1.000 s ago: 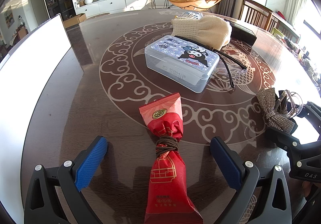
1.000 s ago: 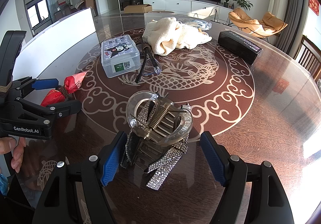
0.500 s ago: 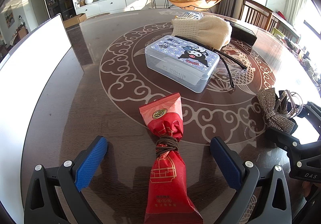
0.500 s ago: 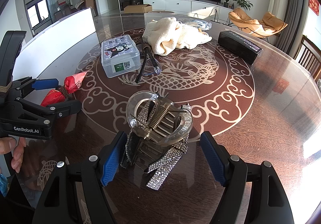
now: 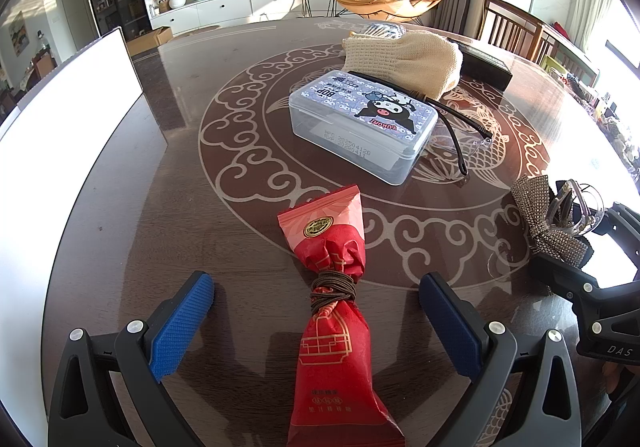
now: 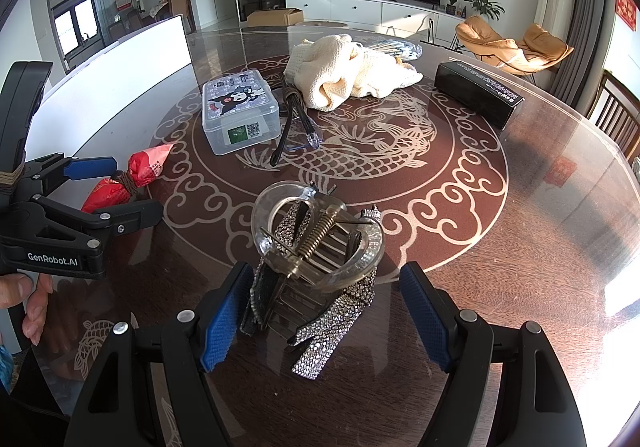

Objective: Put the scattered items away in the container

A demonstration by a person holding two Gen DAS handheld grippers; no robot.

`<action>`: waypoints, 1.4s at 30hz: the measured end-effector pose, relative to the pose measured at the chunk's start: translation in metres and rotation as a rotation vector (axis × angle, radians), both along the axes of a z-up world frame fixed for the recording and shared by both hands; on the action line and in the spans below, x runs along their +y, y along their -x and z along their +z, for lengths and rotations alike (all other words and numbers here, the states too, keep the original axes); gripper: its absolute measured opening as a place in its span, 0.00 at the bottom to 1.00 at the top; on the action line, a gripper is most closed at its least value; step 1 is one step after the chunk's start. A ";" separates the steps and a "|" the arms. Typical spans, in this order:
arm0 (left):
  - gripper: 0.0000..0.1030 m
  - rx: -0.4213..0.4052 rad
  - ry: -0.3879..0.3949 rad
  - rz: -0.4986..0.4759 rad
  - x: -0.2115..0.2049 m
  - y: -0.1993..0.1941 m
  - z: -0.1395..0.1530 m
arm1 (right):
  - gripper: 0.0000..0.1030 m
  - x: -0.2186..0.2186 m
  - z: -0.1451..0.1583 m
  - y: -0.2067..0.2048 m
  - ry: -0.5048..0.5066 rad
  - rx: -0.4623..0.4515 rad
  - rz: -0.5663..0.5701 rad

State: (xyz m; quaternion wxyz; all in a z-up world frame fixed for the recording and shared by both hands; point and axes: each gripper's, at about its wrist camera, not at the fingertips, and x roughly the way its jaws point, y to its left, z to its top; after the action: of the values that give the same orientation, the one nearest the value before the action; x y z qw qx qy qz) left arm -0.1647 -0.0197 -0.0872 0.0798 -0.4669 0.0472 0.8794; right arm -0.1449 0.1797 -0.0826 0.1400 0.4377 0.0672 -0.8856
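left wrist view: left gripper (image 5: 316,323) spread wide, straddling the red packet (image 5: 330,311), long axis 12-to-6 between the fingers; right gripper (image 6: 322,321) likewise spread around the hair clip (image 6: 316,247), lidded box (image 5: 362,125) at 12 o'clock.

Left gripper (image 5: 316,321): hovering low, jaws standing wide. Right gripper (image 6: 320,321): hovering low, jaws standing wide.

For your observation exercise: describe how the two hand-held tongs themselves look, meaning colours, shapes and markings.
Both the left tongs and the right tongs have black angular plastic frames with silver screws and two fingers faced with textured blue pads. The left carries white "GenRobot.AI" lettering and brown twine wound round its body; the right shows "DAS".
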 end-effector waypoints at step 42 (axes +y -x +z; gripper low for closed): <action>1.00 -0.003 0.004 0.034 0.005 0.009 0.002 | 0.85 -0.002 -0.003 0.009 -0.006 -0.010 -0.054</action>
State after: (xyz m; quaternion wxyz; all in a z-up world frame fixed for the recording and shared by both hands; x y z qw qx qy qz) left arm -0.1736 -0.0149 -0.0852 0.0639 -0.4691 0.0407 0.8799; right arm -0.1535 0.1773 -0.0859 0.1149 0.4441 0.0571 -0.8867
